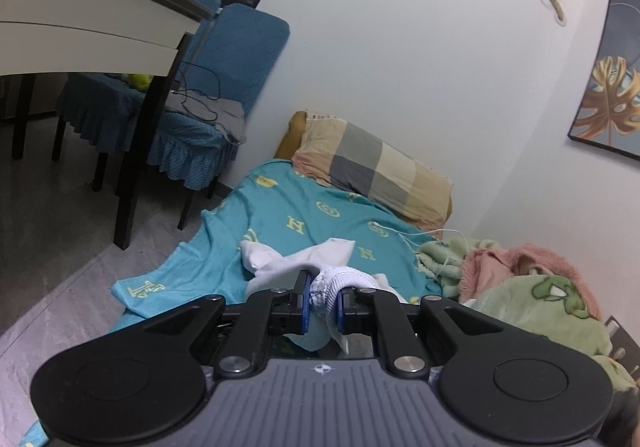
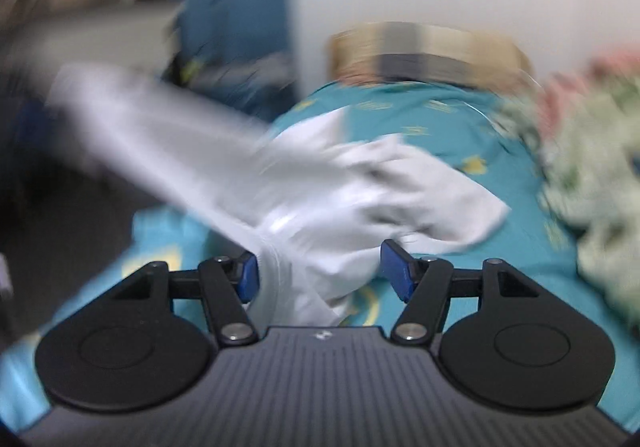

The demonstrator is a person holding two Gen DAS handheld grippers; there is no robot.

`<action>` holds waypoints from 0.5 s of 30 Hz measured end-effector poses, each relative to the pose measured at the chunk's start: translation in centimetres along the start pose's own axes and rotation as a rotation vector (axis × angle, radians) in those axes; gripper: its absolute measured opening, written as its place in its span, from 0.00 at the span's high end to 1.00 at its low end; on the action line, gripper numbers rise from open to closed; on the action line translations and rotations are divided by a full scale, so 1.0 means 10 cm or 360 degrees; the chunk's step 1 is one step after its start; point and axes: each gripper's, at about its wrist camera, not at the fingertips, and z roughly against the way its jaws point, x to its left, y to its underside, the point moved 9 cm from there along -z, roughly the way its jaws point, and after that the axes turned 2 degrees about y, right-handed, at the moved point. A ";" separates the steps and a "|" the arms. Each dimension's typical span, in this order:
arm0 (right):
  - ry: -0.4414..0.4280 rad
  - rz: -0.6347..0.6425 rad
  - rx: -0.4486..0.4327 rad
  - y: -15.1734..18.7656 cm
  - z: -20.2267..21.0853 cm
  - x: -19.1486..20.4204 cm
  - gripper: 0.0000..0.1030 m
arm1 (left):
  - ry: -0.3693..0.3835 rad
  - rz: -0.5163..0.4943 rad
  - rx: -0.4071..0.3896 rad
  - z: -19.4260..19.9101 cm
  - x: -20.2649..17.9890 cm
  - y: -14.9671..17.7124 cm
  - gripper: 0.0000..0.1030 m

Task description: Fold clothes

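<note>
Right view badly blurred. Left gripper [image 1: 324,299] low centre, clamped on garment [image 1: 304,259]; right gripper [image 2: 320,267] wide apart, garment [image 2: 340,183] between.

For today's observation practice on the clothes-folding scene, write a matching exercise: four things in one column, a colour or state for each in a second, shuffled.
Things:
1. left gripper
2. right gripper
3. bed sheet
4. pillow

States or colours:
A. teal with yellow motifs
B. jaws wide apart, fabric lying between them
C. checked in grey, beige and pink
D. clamped on a bunch of the white garment

Pairs: 1-D, 2-B, 3-A, 4-C
</note>
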 end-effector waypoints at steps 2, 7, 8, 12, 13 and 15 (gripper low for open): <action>0.0002 -0.0312 -0.0051 -0.12 0.07 -0.30 0.36 | 0.0011 -0.0019 0.0013 -0.02 -0.03 0.02 0.88; 0.0012 -0.0618 0.0119 0.04 -0.05 -0.57 0.35 | 0.0036 -0.0127 0.0033 -0.04 -0.20 0.12 0.88; 0.0032 -0.0583 0.0177 0.10 -0.12 -0.54 0.35 | 0.0037 -0.0138 0.0031 -0.05 -0.22 0.14 0.88; 0.0224 -0.0255 0.0360 0.36 -0.36 -0.39 0.38 | -0.0008 -0.0127 0.0025 -0.08 -0.19 0.16 0.88; 0.0278 -0.0215 0.0350 0.37 -0.36 -0.40 0.38 | -0.0029 -0.0116 0.0034 -0.10 -0.16 0.17 0.88; 0.0366 -0.0197 0.0283 0.35 -0.32 -0.48 0.55 | -0.0075 -0.0104 0.0067 -0.17 -0.11 0.21 0.88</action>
